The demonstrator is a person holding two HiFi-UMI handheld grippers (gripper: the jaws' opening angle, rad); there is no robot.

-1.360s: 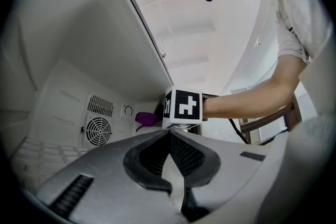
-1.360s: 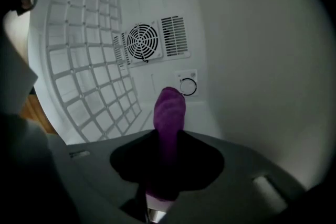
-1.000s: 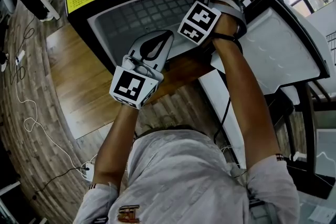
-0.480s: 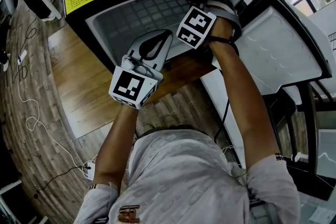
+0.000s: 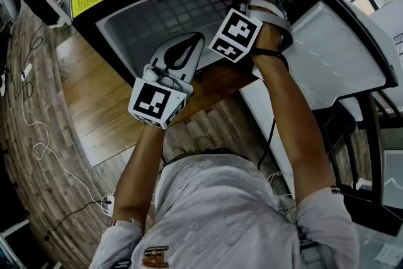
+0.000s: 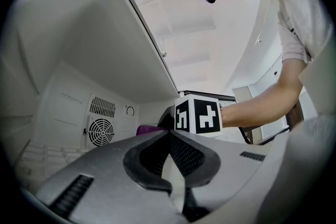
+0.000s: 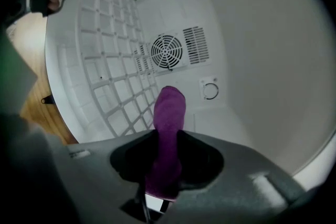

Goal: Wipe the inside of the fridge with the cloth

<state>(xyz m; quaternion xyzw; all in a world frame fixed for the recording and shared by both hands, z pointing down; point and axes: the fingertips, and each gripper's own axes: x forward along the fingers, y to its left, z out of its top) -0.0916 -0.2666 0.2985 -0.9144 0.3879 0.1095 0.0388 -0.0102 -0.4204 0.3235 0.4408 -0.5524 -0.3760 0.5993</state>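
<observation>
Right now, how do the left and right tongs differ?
The left tongs are shut and empty; the right tongs are shut on the purple cloth. The right tongs reach deeper into the fridge; the left tongs sit nearer its opening. Both point into the fridge.

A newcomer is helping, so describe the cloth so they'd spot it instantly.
Look into the open white fridge, toward the round fan on its back wall. In front of it, the right tongs pinch the cloth: the only purple thing there.
</observation>
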